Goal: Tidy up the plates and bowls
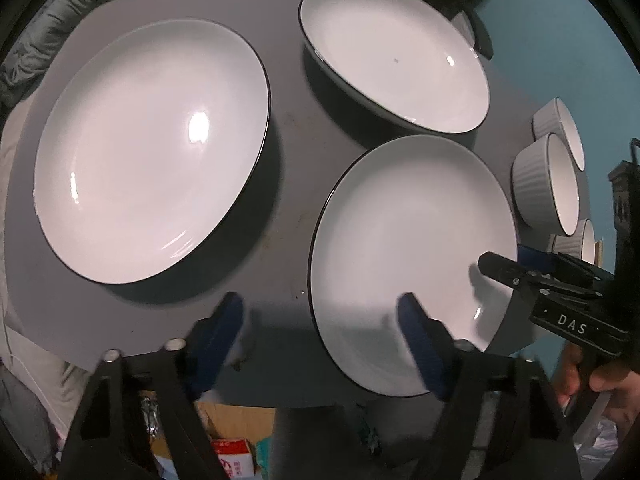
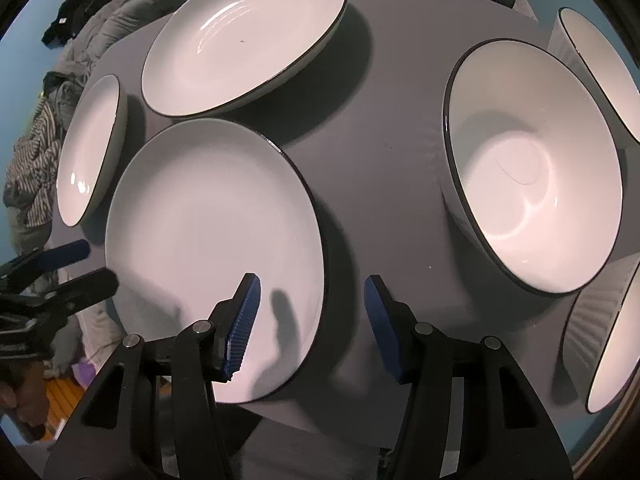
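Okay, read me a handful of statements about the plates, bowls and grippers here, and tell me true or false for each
1. Both hand-held grippers straddle the rim of the same plate: the left hand-held gripper and the right hand-held gripper. True.
2. The plates are stacked. False: three plates lie apart on the grey table.
3. The ribbed bowls are white. True.
4. The nearest plate has food on it. False: it is bare.
5. The right hand-held gripper is shut tight. False: its jaws are apart.

Three white dark-rimmed plates (image 1: 152, 152) flat on table; ribbed bowls (image 1: 548, 184) upright beside.
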